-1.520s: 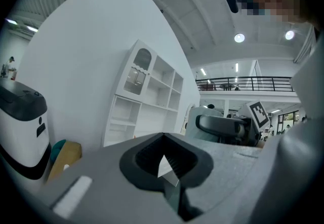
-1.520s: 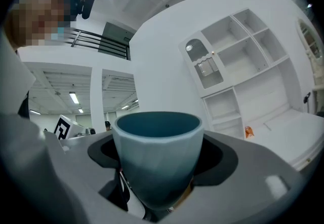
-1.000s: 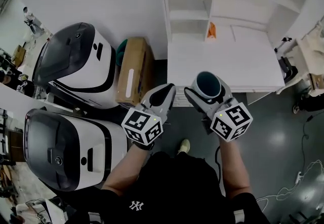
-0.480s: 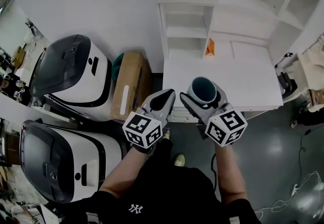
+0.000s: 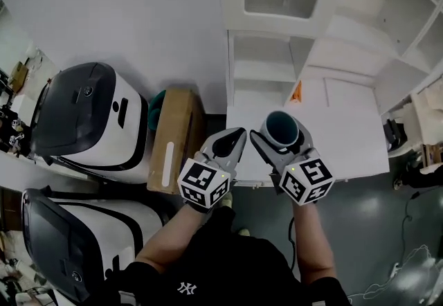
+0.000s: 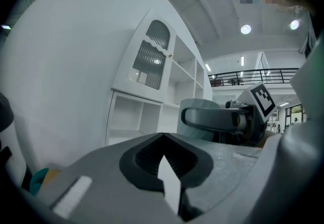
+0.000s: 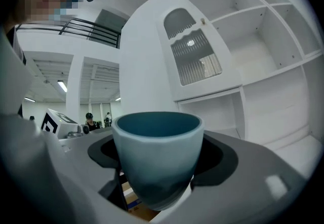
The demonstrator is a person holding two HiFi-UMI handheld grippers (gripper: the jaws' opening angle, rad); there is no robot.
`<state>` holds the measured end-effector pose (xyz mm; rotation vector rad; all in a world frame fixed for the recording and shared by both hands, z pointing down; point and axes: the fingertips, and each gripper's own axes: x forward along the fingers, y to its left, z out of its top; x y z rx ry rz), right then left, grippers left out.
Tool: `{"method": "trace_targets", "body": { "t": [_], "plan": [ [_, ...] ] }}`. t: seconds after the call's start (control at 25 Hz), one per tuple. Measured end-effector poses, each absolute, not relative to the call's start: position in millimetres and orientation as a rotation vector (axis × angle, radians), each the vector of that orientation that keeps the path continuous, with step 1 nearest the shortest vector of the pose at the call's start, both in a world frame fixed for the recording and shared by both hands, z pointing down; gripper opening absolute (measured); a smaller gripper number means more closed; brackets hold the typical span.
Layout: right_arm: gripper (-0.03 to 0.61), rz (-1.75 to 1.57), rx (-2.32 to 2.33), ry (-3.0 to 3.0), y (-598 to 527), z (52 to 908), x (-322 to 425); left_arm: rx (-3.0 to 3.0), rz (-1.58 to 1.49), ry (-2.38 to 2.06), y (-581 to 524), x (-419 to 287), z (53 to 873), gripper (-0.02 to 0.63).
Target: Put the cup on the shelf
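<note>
A blue-grey cup [image 5: 280, 129] stands upright between the jaws of my right gripper [image 5: 279, 137], which is shut on it. In the right gripper view the cup [image 7: 157, 154] fills the middle, with the white shelf unit [image 7: 238, 81] behind it. The white shelf unit [image 5: 266, 66] rises above a white counter [image 5: 346, 128] in the head view, just ahead of the cup. My left gripper [image 5: 232, 142] is held beside the right one, jaws shut with nothing in them. From the left gripper view, the shelf unit [image 6: 152, 96] lies ahead and the right gripper [image 6: 223, 119] to the right.
A small orange thing [image 5: 296, 92] sits on the counter by the shelf's open cubbies. Left of the shelf unit are a brown cardboard box [image 5: 173, 138] and a teal bin [image 5: 158, 100]. Two large white-and-black machines [image 5: 90, 121] stand further left. Dark floor [image 5: 360, 228] lies below.
The person has come closer to the shelf unit with both grippers, and the view has tilted up so more of the upper cabinet shows. The cup stays held in the right gripper.
</note>
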<state>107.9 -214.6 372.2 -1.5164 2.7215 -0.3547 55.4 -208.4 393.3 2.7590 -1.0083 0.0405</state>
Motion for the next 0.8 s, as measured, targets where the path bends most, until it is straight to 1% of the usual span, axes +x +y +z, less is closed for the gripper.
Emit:
{"method": "trace_targets", "body": {
  "t": [0.4, 0.8],
  "plan": [
    [0.411, -0.344, -1.666, 2.686, -357.8, 396.0, 99.4, 2.803, 0.049, -0.957, -342.0, 49.3, 409.6, 0.000],
    [0.411, -0.326, -1.830, 2.596, -442.7, 418.1, 107.8, 2.776, 0.038, -0.922, -410.0, 50.7, 435.3, 0.000]
  ]
}}
